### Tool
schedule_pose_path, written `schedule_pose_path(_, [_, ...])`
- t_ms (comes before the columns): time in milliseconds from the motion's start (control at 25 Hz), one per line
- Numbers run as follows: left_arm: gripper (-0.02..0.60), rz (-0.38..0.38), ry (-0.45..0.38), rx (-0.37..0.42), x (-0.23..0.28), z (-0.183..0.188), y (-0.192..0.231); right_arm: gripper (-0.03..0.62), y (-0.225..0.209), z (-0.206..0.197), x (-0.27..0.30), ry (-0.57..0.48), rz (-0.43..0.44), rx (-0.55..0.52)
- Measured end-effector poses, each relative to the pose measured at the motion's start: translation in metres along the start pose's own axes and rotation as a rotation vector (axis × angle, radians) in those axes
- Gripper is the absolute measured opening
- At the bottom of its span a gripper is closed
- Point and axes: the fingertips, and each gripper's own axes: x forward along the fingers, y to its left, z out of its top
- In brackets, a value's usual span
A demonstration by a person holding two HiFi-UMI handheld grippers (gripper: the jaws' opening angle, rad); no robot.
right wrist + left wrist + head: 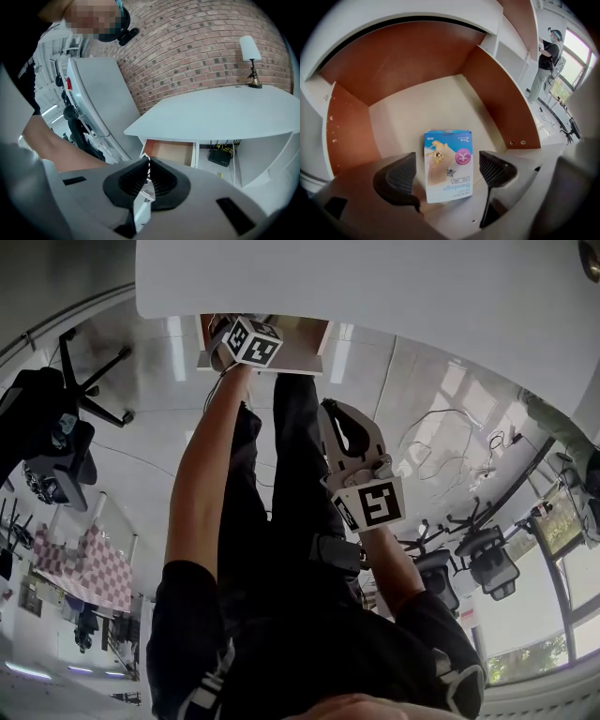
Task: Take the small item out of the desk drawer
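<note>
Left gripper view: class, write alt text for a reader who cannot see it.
A small blue bandage box lies flat on the floor of an open drawer, between the open jaws of the left gripper, which do not touch it.

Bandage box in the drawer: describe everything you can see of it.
The small flat blue-and-white cardboard bandage box lies face up on the open drawer's pale floor, near the front. Its print, with a pink round badge, reads upside down from here. It sits between the open jaws of the left hand-held gripper; neither pad touches it.
</note>
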Motion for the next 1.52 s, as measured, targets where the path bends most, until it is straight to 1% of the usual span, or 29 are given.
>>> schedule_pose_path(240, [0.436,0.002,0.026,0.005,0.017,-0.005,0.001,0.032,-0.005,-0.012,0.004,0.016,-0.001,0.020])
schedule_pose_path(400, [0.440,-0.020,0.000,0.038,0.019,0.016,-0.006,0.032,-0.013,-0.015,-0.001,0.026,-0.008,0.031])
schedule_pose_path(560, [0.440,0.009,0.021,0.061,0.025,0.011,-0.001,0.032,-0.015,-0.020,0.005,0.030,-0.021,0.042])
schedule_pose_path(720, [0.436,0.026,0.018,0.045,0.025,0.006,0.010,0.032,-0.012,-0.022,0.014,0.033,-0.024,0.046])
schedule_pose_path(760, [0.419,0.025,0.008,0.039,0.024,0.007,0.011,0.032,-0.012,-0.021,0.014,0.033,-0.023,0.045])
schedule_pose_path(800, [0.402,0.019,-0.003,0.041,0.022,0.009,0.012,0.032,-0.012,-0.021,0.014,0.032,-0.021,0.044])
schedule_pose_path(880, [0.397,-0.005,-0.008,0.065,0.018,0.009,0.010,0.033,-0.012,-0.019,0.012,0.029,-0.018,0.043])
schedule_pose_path(960, [0.397,-0.021,0.016,0.055,0.014,0.001,0.009,0.032,-0.013,-0.015,0.008,0.022,-0.016,0.042])
schedule_pose_path(1000, [0.396,-0.022,0.027,0.036,0.011,-0.003,0.009,0.032,-0.013,-0.014,0.007,0.018,-0.014,0.041])
schedule_pose_path(1080, [0.396,-0.018,0.021,0.017,0.001,-0.004,0.012,0.032,-0.010,-0.012,0.006,0.019,-0.011,0.039])
schedule_pose_path(1160, [0.396,-0.023,-0.001,0.034,-0.013,-0.001,0.010,0.032,-0.005,-0.012,0.004,0.027,-0.007,0.033])
schedule_pose_path(1280, [0.394,-0.045,-0.017,0.072,-0.039,0.000,-0.004,0.032,0.003,-0.004,-0.002,-0.001,-0.011,0.013])
schedule_pose_path(1400, [0.394,-0.061,-0.028,0.096,-0.072,-0.003,-0.020,0.032,0.016,0.004,-0.015,-0.014,-0.012,-0.007])
schedule_pose_path(1520, [0.394,-0.067,-0.043,0.107,-0.116,-0.013,-0.035,0.032,0.037,0.015,-0.039,-0.027,-0.018,-0.032])
